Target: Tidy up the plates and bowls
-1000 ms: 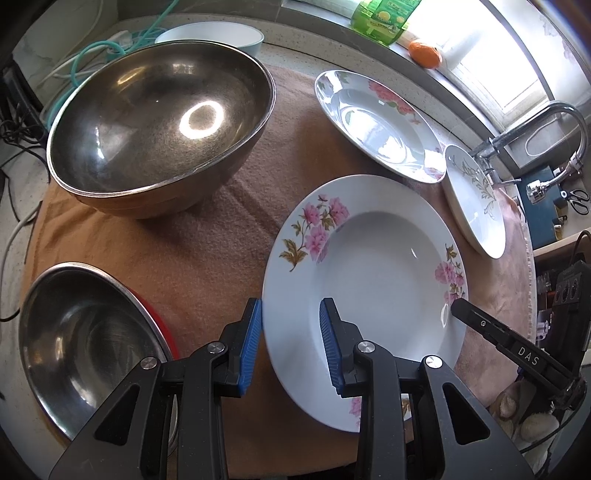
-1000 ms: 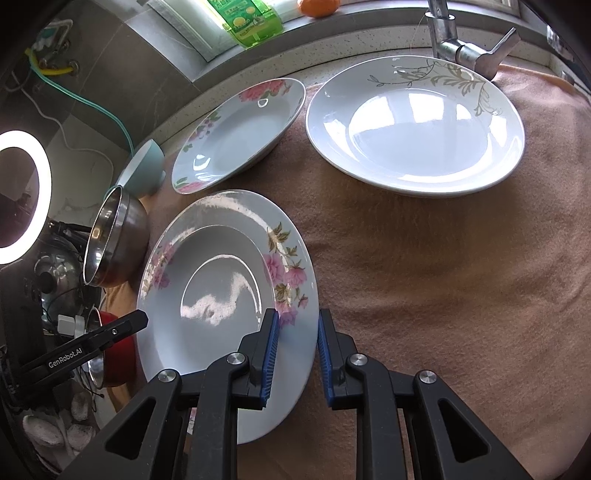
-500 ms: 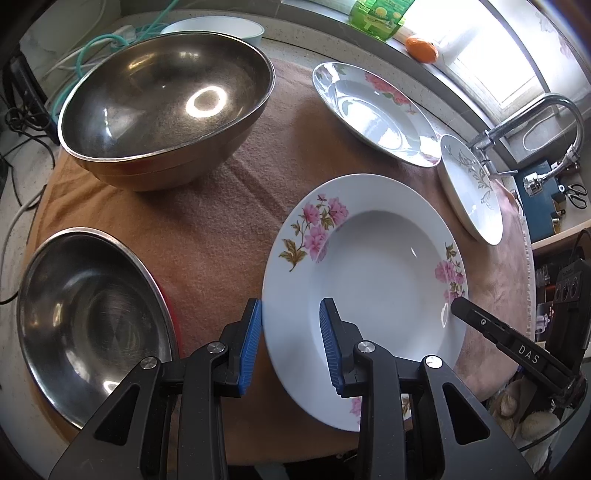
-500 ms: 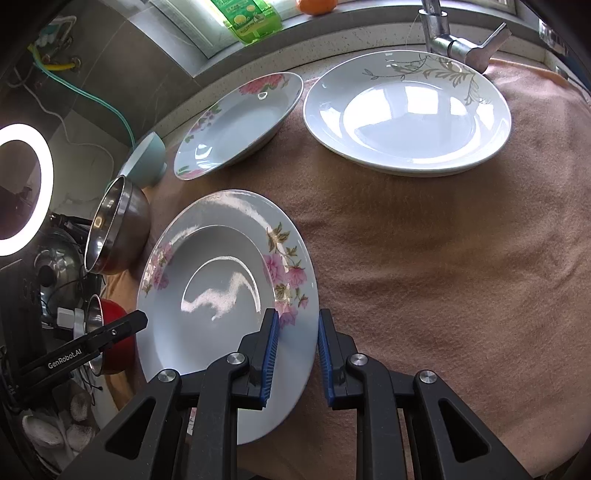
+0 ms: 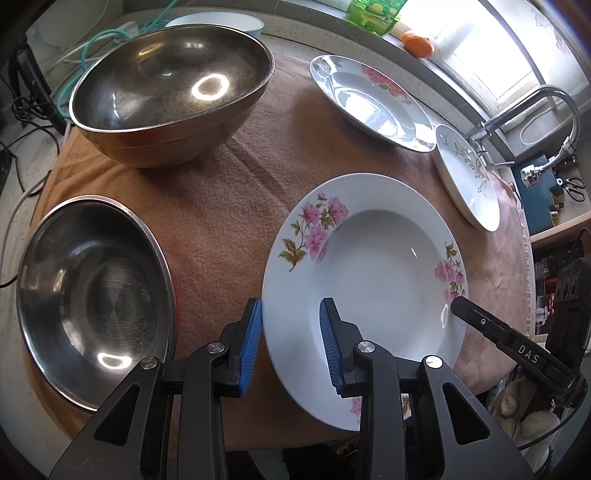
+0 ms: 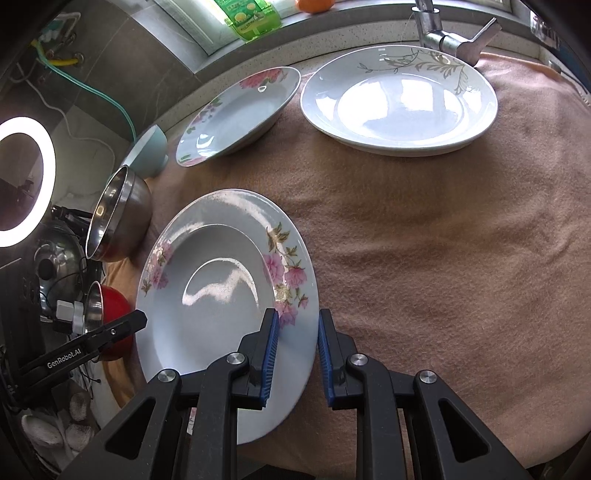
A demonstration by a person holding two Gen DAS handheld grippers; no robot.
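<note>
Since a second ago, the steel bowls have slid lower in the left view; the grip is unchanged. The pink plate (image 5: 369, 266) is pinched by its rim from both sides, left gripper (image 5: 291, 347) and right gripper (image 6: 295, 354) narrow on it, apparently lifted off the cloth (image 6: 424, 240), probably for stacking. Beyond: small bowl (image 5: 92, 291), big bowl (image 5: 170, 96), second pink plate (image 6: 236, 114), grey-leaf plate (image 6: 399, 99).

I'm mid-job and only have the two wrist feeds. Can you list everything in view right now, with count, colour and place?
Pink-flower plate: 1, white, near cloth edge, between both claws.
Second pink-flower plate: 1, white, far side, tilted.
Vine-pattern plate: 1, white, by the tap.
Steel bowls: 2, silver, large far left, smaller near left.
Red bowl: 1, under the smaller steel bowl.
Pale blue bowl: 1, behind the large bowl.
Cloth: 1, brown, under everything.
Tap: 1, chrome, far right.
Orange: 1, windowsill.
Left claw: straddles the plate's left rim.
Right claw: straddles its right rim.
</note>
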